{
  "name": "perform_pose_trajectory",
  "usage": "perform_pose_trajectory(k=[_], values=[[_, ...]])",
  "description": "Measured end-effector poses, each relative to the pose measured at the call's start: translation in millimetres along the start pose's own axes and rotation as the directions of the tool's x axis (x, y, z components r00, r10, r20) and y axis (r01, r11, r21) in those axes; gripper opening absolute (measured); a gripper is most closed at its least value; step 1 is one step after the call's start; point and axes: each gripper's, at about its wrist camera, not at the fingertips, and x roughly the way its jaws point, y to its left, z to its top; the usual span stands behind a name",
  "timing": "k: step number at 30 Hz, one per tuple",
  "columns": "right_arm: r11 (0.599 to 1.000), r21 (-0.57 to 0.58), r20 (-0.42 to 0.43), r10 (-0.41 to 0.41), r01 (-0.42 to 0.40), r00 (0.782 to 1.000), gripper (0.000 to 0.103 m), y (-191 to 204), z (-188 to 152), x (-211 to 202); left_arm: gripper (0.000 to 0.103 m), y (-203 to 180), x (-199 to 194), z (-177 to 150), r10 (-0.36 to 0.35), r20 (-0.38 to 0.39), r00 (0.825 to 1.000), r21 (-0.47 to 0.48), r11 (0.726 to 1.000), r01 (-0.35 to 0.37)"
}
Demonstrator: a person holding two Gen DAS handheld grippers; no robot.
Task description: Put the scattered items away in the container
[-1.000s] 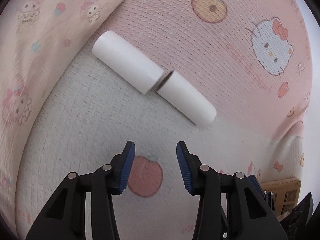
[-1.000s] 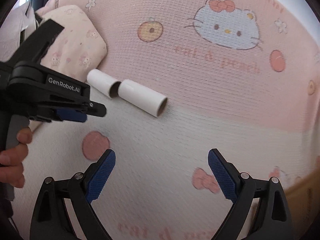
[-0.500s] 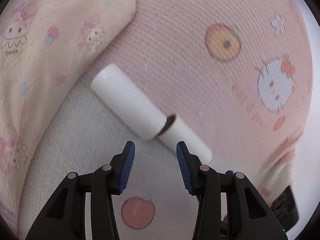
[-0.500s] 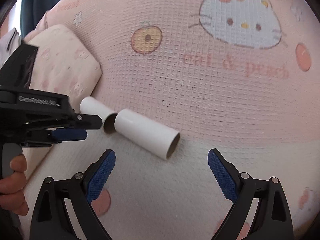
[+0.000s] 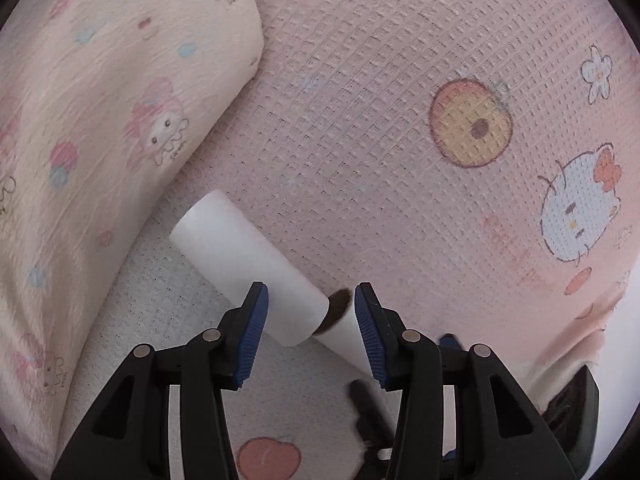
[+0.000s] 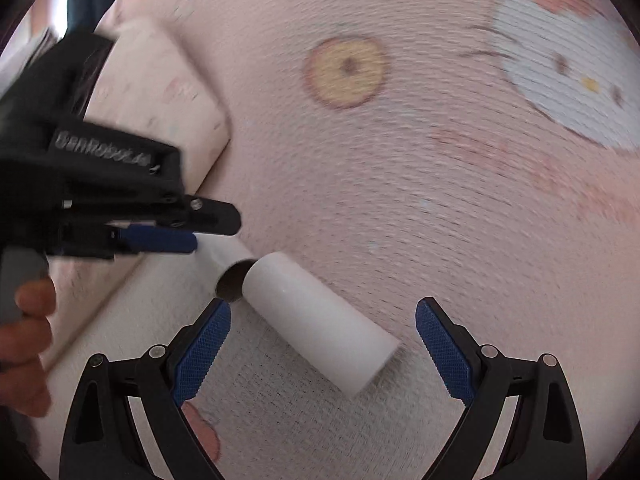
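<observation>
Left wrist view first: my left gripper (image 5: 309, 310) has its jaws partly open and holds nothing, and the near end of one white tube (image 5: 244, 264) sits right between the fingertips, not pinched yet as far as I can tell. A second white tube (image 5: 347, 342) butts up against it just by the right-hand finger, its brown open mouth facing the first one. Further out past the fingers on the left is a pillow (image 5: 100, 120), and everything lies on a pink cartoon blanket (image 5: 400, 160).

Over on the right wrist view, my right gripper (image 6: 322, 344) is spread wide and empty, with that second tube lying across the gap between its fingers, closer to the left-hand one and not touching either. Beyond the fingers to the left I see the left gripper poking in over the far tube.

So I reckon I'm at the grab step for both tubes. Next move: ease each gripper a little further on, then squeeze gently since cardboard crushes. No container in either view, so I'll have to hunt for it after.
</observation>
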Motion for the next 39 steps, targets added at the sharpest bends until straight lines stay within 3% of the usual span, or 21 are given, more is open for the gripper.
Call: perform_pose_trajectory(k=[4,13,17,20,23,28,31,34,39], values=[[0.991,-0.133,-0.073,0.01,-0.019,0.997,0.081,16,6,11,0.05,-2,0,0,0.032,0.005,0.999,-0.001,0.999,-0.032],[0.985,-0.174,-0.124,-0.016,-0.006,0.992,0.074,23,8,29,0.055,15,0,-5,-0.002,-0.024,1.0,-0.104,0.995,0.0],[0.991,-0.13,-0.166,0.006,-0.028,0.986,0.07,14,8,37,0.058,25,9,-8,0.015,-0.049,0.999,-0.135,0.991,-0.021],[0.995,-0.085,-0.205,0.043,-0.061,0.978,0.066,6,4,45,0.058,31,17,-7,-0.019,-0.061,0.998,-0.184,0.983,0.008],[0.995,-0.059,-0.222,0.06,-0.075,0.973,0.065,2,0,50,0.058,28,22,-7,-0.022,-0.061,0.998,-0.173,0.985,0.011],[0.995,0.003,-0.212,0.096,-0.097,0.973,0.061,-6,-2,50,0.059,26,30,-6,-0.025,-0.077,0.997,-0.175,0.985,0.011],[0.992,0.035,-0.223,0.123,-0.118,0.967,0.053,-11,-1,49,0.061,27,33,-7,-0.033,-0.08,0.996,-0.187,0.982,0.018],[0.983,0.096,-0.215,0.175,-0.157,0.961,0.05,-48,6,34,0.066,29,37,-4,-0.052,-0.092,0.994,-0.191,0.981,0.033],[0.975,0.14,-0.207,0.198,-0.172,0.958,0.049,-63,11,32,0.067,25,49,-8,-0.038,-0.115,0.993,-0.209,0.978,0.013]])
